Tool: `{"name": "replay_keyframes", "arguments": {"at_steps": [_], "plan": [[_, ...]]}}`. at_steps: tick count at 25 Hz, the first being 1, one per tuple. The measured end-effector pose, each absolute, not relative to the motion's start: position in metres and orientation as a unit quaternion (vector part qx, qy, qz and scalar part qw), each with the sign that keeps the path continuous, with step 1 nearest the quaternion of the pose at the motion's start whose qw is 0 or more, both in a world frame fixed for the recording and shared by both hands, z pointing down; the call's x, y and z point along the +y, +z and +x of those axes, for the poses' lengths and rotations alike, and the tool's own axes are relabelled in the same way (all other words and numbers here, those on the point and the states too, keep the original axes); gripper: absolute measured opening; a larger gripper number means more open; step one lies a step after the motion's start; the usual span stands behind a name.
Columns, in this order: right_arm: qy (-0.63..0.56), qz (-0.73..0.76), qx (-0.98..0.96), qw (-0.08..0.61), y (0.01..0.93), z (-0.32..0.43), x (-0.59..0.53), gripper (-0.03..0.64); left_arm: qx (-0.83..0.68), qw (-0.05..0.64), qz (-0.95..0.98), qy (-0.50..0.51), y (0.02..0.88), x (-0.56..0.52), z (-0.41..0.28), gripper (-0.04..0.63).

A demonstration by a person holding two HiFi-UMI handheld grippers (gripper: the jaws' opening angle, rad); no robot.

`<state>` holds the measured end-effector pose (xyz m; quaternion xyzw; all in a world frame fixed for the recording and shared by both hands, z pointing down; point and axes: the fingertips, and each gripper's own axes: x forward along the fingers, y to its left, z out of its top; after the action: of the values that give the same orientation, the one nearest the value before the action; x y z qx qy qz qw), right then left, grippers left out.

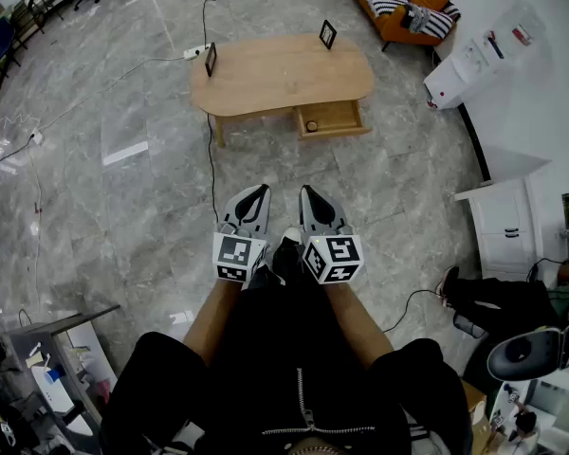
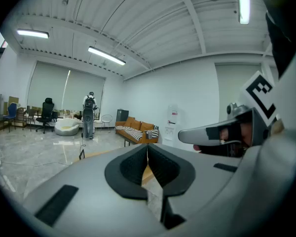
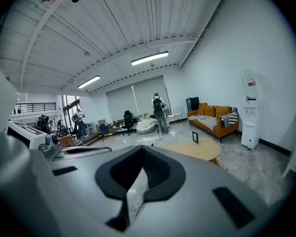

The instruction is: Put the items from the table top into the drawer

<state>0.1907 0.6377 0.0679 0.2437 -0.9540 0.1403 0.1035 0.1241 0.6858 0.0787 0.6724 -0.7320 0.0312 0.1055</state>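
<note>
Wooden surface point(image 1: 266, 79) fills the upper centre of the head view. It carries the left frame point(image 1: 211, 59) and the rear frame point(image 1: 328, 34), and the drawer point(image 1: 337, 114) is open below its front edge. The left gripper point(image 1: 256, 193) and right gripper point(image 1: 308, 193) sit at lower centre, well apart from it.

Left gripper view: fingers closed, nothing between them.

Right gripper view: fingers closed and empty, surface ahead at centre right.

Recommended: approach first, spread the fingers before reaching, then grip each frame by its upright edges.
</note>
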Motion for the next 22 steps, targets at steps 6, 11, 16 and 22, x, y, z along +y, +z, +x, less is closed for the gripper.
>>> {"name": "replay_keyframes", "arguments": {"at_steps": [6, 11, 16, 22], "plan": [[0.145, 0.242, -0.957, 0.073, 0.061, 0.194, 0.635, 0.009, -0.73, 0.105, 0.674, 0.038, 0.081, 0.681, 0.128, 0.015], [0.145, 0.236, -0.956, 0.092, 0.069, 0.191, 0.64, 0.009, -0.731, 0.108, 0.673, 0.034, 0.081, 0.68, 0.13, 0.015], [0.153, 0.228, -0.956, 0.103, 0.072, 0.185, 0.644, 0.009, -0.727, 0.109, 0.677, 0.034, 0.081, 0.676, 0.128, 0.015], [0.167, 0.227, -0.953, 0.109, 0.08, 0.174, 0.629, 0.009, -0.722, 0.112, 0.681, 0.04, 0.085, 0.658, 0.122, 0.015]]}}
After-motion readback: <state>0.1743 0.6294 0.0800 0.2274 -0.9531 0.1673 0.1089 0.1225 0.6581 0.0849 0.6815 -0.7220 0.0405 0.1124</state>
